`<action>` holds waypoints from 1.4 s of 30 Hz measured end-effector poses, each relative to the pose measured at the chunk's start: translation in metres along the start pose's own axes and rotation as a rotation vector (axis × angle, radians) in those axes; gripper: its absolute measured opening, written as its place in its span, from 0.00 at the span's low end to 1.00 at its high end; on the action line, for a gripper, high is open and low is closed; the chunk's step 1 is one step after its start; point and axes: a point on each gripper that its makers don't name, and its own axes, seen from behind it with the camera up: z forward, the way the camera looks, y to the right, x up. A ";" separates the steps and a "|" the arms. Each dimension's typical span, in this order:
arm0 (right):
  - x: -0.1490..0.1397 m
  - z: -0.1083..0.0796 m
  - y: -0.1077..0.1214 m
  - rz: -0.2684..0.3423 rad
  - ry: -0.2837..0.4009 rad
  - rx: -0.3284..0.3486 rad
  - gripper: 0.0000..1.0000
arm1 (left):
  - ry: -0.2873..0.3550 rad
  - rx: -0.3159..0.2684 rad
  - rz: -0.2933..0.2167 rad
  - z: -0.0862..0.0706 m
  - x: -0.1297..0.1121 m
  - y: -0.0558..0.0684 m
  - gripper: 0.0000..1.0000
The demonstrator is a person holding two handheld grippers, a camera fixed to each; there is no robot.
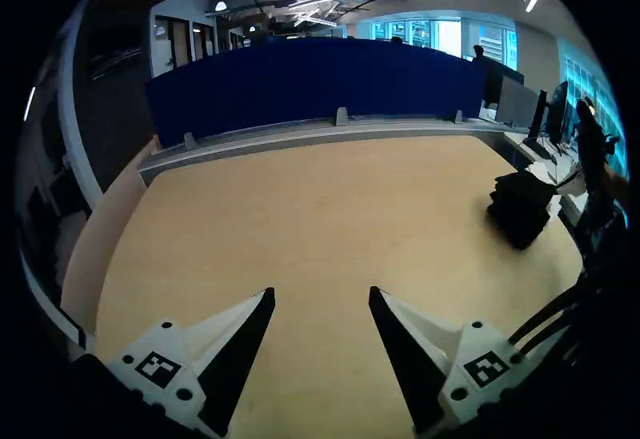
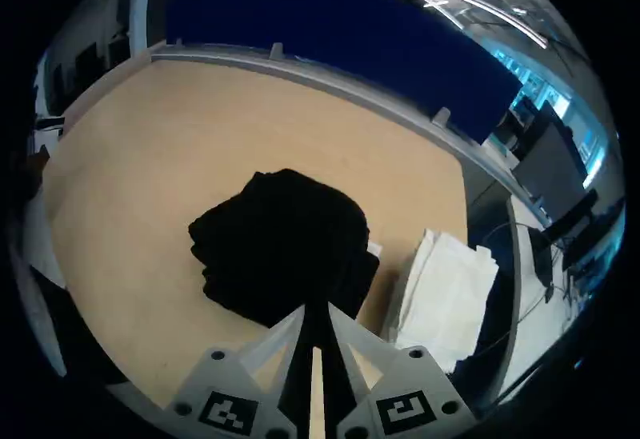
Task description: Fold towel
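Observation:
A pile of black towels (image 2: 280, 247) lies on the light wooden table (image 2: 160, 143). In the left gripper view the same black towels (image 1: 522, 207) sit far off to the right. My right gripper (image 2: 317, 311) is shut, its black fingertips at the pile's near edge. The black tips blend into the cloth, so I cannot tell whether any of it is pinched. My left gripper (image 1: 322, 295) hovers open over bare table (image 1: 320, 215), nothing between its fingers.
A stack of white folded cloth (image 2: 444, 295) lies right of the black pile near the table's edge. A blue partition (image 1: 320, 83) on a grey rail closes the far side. Monitors and cables (image 1: 552, 119) stand beyond the right end.

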 end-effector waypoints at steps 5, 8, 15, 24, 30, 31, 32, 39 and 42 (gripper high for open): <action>-0.024 0.012 0.002 0.048 -0.034 -0.013 0.05 | 0.001 0.005 -0.001 -0.003 0.000 -0.001 0.87; -0.035 0.019 0.002 0.077 -0.045 -0.018 0.05 | 0.001 0.010 -0.002 -0.004 0.000 -0.002 0.87; -0.055 0.035 0.001 0.138 -0.063 -0.033 0.05 | -0.005 0.018 0.008 -0.007 -0.003 -0.003 0.87; -0.057 0.038 -0.002 0.167 -0.041 -0.041 0.05 | -0.004 0.012 0.011 -0.007 0.000 0.004 0.87; -0.050 0.030 -0.001 0.183 0.000 -0.051 0.10 | -0.002 0.004 0.019 -0.007 0.002 0.008 0.87; -0.049 0.028 -0.001 0.186 0.005 -0.052 0.12 | -0.003 0.003 0.020 -0.006 0.002 0.009 0.87; -0.049 0.027 -0.001 0.190 0.009 -0.053 0.14 | -0.003 0.002 0.021 -0.006 0.002 0.009 0.87; -0.047 0.018 -0.001 0.206 0.033 -0.066 0.37 | -0.002 -0.005 0.021 -0.005 0.003 0.012 0.87; -0.046 0.015 0.001 0.210 0.039 -0.078 0.59 | -0.002 -0.008 0.022 -0.004 0.003 0.013 0.87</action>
